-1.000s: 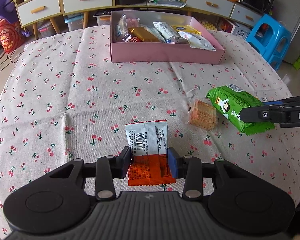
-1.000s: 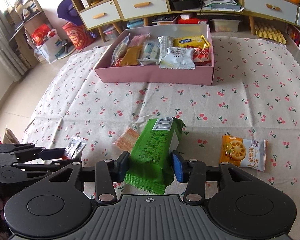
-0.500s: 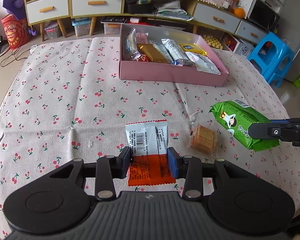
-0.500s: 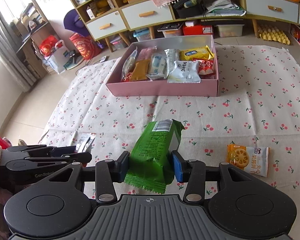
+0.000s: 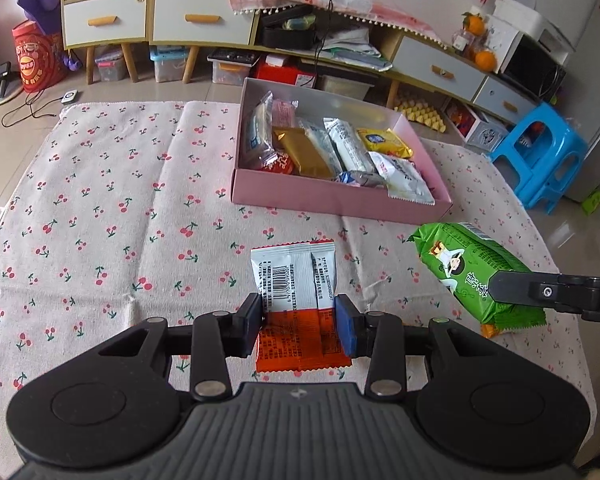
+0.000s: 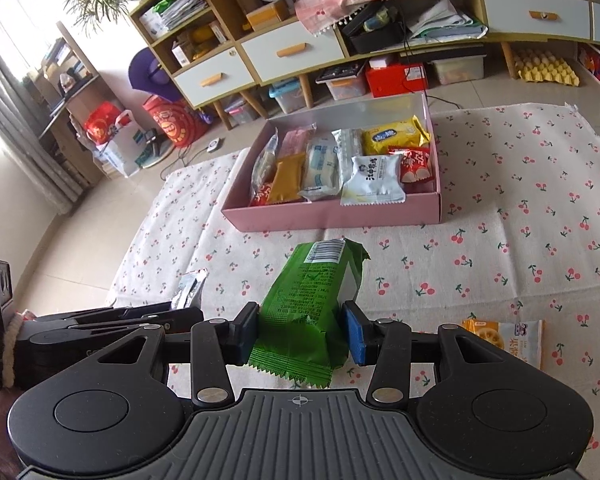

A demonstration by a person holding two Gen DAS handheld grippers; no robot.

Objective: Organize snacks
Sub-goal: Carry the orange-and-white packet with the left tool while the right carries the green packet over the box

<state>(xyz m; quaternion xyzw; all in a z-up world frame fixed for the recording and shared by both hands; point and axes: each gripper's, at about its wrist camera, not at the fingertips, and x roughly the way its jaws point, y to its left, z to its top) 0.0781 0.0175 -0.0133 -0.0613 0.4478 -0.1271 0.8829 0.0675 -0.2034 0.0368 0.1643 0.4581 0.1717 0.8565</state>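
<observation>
Between left jaws, orange-white packet (image 5: pixel 296 304), between right jaws, green packet (image 6: pixel 310 304)

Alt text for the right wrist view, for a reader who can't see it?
The right gripper is shut on a green snack packet above a cherry-print tablecloth. A pink box of snacks sits beyond, an orange-and-white packet lies right.

Both views bright, lit by daylight. Right wrist view: window (image 6: pixel 8 40) at upper left blown out, washing the curtain and nearby floor. Shadows on the cherry-print cloth (image 5: pixel 100 220) soft and faint. Strong fisheye bending at edges; shelf lines curve. Focus sharp throughout, no motion blur.
</observation>
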